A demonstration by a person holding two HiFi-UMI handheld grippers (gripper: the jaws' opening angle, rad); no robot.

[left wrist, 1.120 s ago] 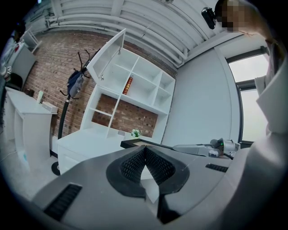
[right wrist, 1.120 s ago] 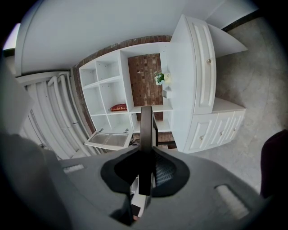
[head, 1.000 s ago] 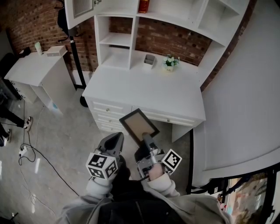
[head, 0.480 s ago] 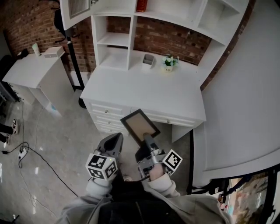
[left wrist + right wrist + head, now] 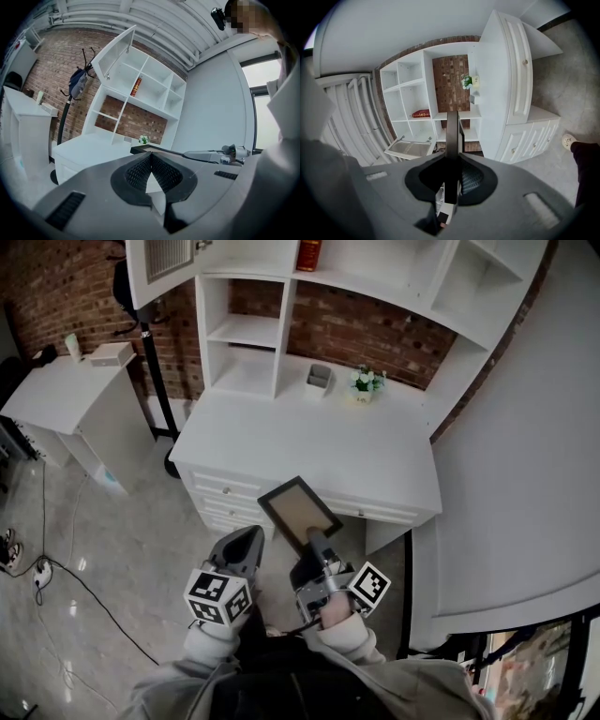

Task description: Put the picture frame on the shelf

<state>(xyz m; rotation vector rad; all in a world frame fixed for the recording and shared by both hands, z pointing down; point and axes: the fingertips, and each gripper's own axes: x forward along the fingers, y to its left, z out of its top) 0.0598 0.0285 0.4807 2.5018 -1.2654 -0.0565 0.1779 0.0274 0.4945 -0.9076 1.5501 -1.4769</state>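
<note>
Head view: desk (image 5: 309, 442) has drifted closer, so the person is walking in. Frame (image 5: 298, 512) is clamped in the right gripper (image 5: 314, 540), at the desk's near edge; left gripper (image 5: 249, 538) is clenched and empty. Shelf (image 5: 246, 331) is well beyond.

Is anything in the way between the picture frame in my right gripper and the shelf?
Nothing visible blocks it. The picture frame, clamped in the right gripper, faces bare desktop; the grey container and potted flowers sit at the back, right of the empty shelf compartments.
</note>
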